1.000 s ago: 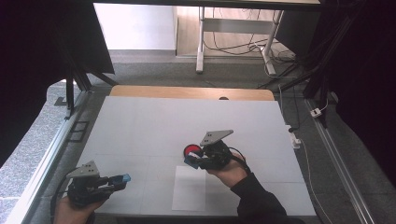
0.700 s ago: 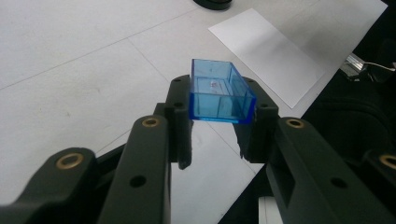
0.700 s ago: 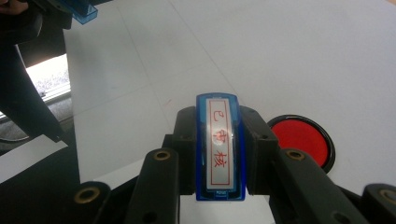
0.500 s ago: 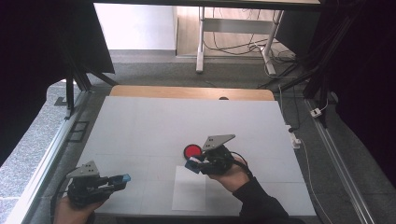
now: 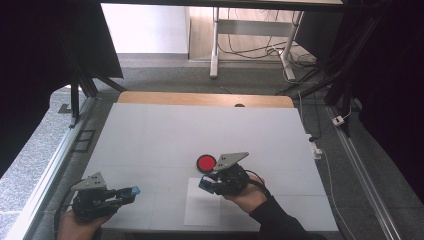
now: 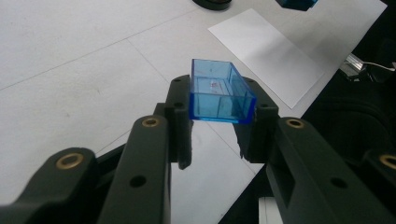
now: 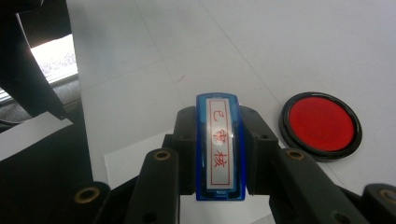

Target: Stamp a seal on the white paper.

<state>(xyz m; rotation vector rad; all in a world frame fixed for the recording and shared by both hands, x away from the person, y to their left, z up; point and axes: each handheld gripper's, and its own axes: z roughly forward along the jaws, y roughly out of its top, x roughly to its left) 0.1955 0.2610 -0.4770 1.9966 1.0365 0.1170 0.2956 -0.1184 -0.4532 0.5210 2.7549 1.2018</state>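
Right gripper (image 5: pixel 206 184) clamped on blue stamp (image 7: pixel 219 149), mid-frame just below red ink pad (image 5: pixel 206 162). Left gripper (image 5: pixel 131 191), lower left, pinching clear blue cap (image 6: pixel 219 93). Probably light, rigid, slick plastic; best squeezed on flat sides.

High view: soft, even light on white table (image 5: pixel 150 135); brightest patch upper centre of frame, floor beyond table; left and right edges fell into near black. Picture slightly soft, low detail. Left gripper view: diffuse light, faint shadow under blue clear cap (image 6: pixel 219 91); lower right of frame dark; near jaws blurred. Right gripper view: mild sheen on red ink pad (image 7: pixel 321 124); stamp (image 7: pixel 219 147) label sharp; left edge dark, bright glare strip upper left.
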